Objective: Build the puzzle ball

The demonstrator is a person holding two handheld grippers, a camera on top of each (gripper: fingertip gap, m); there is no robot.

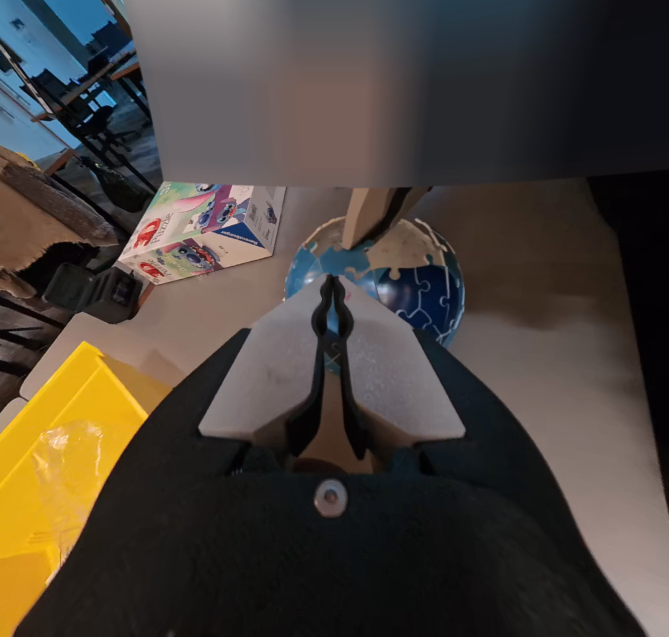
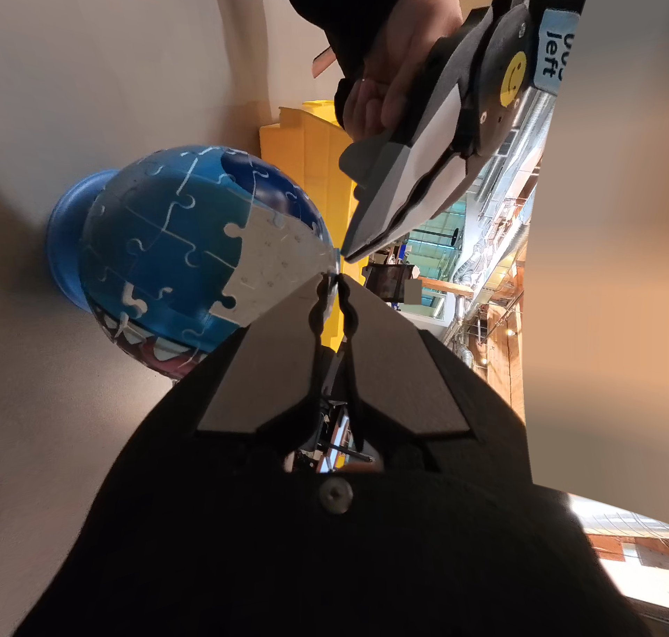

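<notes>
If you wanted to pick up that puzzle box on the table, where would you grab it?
Probably across the puzzle box's two long side faces, coming down from above: it lies flat on the table, its sides are straight, and there is free space around it. Whether the jaws open wide enough, I cannot tell.

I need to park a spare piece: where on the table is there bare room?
Bare tabletop lies right of the puzzle ball, and a smaller patch between the puzzle box and the yellow bin. It is crowded at the ball's top, where both the left tongs and right tongs meet.
</notes>
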